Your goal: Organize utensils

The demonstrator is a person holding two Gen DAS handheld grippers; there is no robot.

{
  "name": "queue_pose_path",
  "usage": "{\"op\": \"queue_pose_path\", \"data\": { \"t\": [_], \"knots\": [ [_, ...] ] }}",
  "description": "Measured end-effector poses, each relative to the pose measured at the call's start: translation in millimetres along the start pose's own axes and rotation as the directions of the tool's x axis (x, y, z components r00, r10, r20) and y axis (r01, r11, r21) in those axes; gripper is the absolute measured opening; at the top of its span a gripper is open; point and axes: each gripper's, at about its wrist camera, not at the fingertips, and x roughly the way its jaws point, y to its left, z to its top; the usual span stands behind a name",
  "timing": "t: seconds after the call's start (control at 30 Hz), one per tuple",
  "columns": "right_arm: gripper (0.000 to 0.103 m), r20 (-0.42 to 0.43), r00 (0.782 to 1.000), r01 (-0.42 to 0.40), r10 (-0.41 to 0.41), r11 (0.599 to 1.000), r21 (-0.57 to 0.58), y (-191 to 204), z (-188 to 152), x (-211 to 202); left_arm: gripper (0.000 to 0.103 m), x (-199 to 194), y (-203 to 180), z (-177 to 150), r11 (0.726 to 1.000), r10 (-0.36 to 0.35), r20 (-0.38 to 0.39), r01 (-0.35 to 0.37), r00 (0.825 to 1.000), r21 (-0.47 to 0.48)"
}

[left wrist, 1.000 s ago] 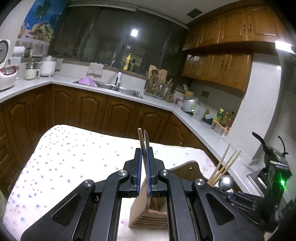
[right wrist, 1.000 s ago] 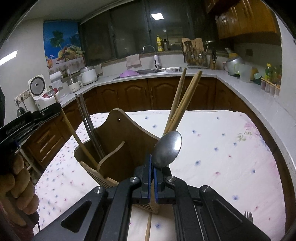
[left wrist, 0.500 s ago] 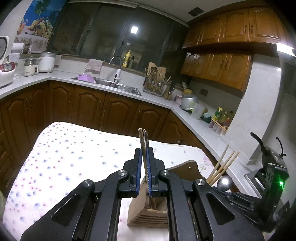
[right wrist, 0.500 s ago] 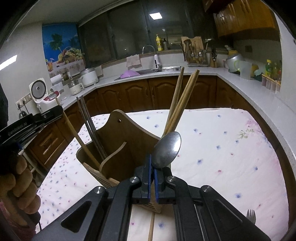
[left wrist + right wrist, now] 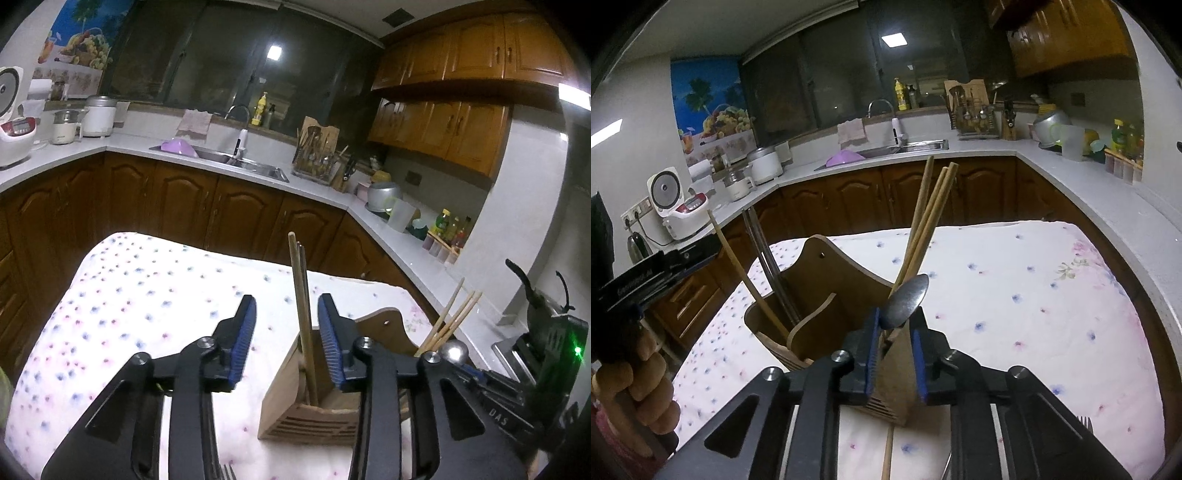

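Over the holder [image 5: 325,413], both grippers [image 5: 287,334] [image 5: 894,345] gape, gripping nothing.

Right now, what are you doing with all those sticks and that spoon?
A person is sorting utensils into a wooden holder on the flowered tablecloth. The left tool is open around chopsticks standing in one compartment. The right tool is open too, with a spoon standing in another compartment beside more wooden chopsticks. One chopstick and a fork lie on the cloth.
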Motion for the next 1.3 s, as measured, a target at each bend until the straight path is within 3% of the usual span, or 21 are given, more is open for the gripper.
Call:
{"op": "queue_pose_path", "data": {
  "t": [0.17, 0.3, 0.37, 0.57, 1.3],
  "knots": [
    [0.041, 0.009, 1.0, 0.002, -0.002, 1.0, 0.009, -2.9, -2.4, -4.7, 0.074, -8.6, 0.6, -3.3, 1.0, 0.024, 0.011, -0.024, 1.0, 0.004],
    [0.054, 0.022, 1.0, 0.002, -0.003, 1.0, 0.009, -4.9, -5.2, -10.3, 0.086, -17.4, 3.8, -7.4, 0.999, 0.052, 0.02, -0.052, 0.998, 0.004],
    [0.065, 0.039, 0.999, 0.001, -0.002, 1.0, 0.008, -6.0, -6.6, -14.7, 0.092, -21.4, 5.3, -8.8, 0.998, 0.06, 0.019, -0.06, 0.998, 0.003],
    [0.08, 0.069, 0.998, -0.009, 0.009, 1.0, 0.0, -3.1, -12.5, -29.7, 0.096, -37.8, 6.5, -16.2, 0.997, 0.077, 0.021, -0.078, 0.997, 0.019],
    [0.092, 0.146, 0.989, -0.04, 0.037, 0.999, 0.018, 14.9, -46.7, -96.8, 0.1, -120.6, 0.2, -58.2, 0.992, 0.102, 0.041, -0.105, 0.994, 0.064]
  ]
}}
